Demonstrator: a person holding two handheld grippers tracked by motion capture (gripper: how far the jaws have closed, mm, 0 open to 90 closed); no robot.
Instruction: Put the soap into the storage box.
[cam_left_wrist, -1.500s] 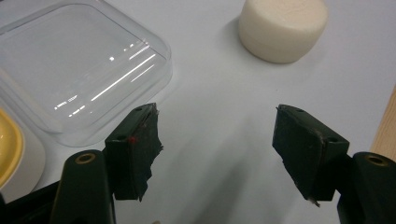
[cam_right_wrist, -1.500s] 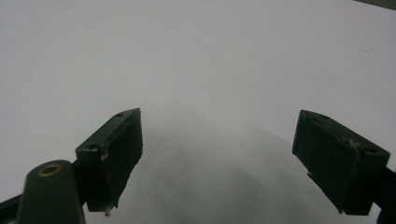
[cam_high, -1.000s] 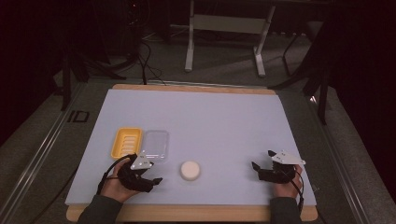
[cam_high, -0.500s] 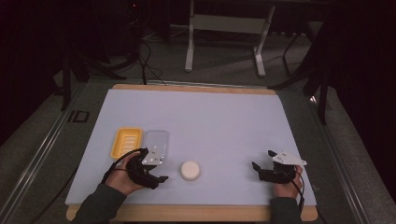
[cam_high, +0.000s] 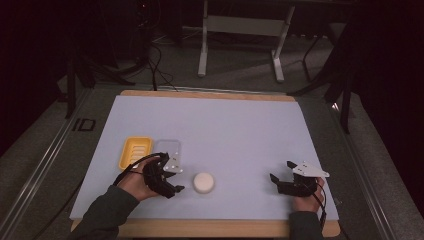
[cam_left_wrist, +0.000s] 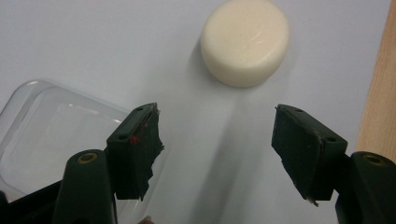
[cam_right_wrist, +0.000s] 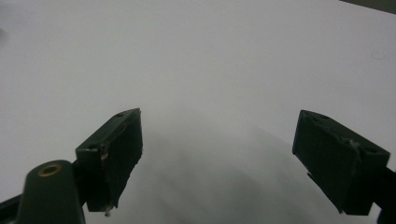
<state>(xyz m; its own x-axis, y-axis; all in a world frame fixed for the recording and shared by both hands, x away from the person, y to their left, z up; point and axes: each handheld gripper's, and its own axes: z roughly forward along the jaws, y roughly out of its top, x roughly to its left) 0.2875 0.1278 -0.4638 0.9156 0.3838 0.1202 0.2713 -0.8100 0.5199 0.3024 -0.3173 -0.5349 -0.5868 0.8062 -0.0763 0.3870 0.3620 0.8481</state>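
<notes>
Dim room, evenly lit pale worktop

The high view is dark and grainy beyond the worktop, its edges sinking to black. In the left gripper view the round white block is sharp and casts a soft shadow toward the camera; the clear lid shows faint glare. The right gripper view is hazy, with blurred shadows under the tongs.

A round cream puck lies flat beside a clear lid.

A yellow tray lies on the table, a metal stand behind.
</notes>
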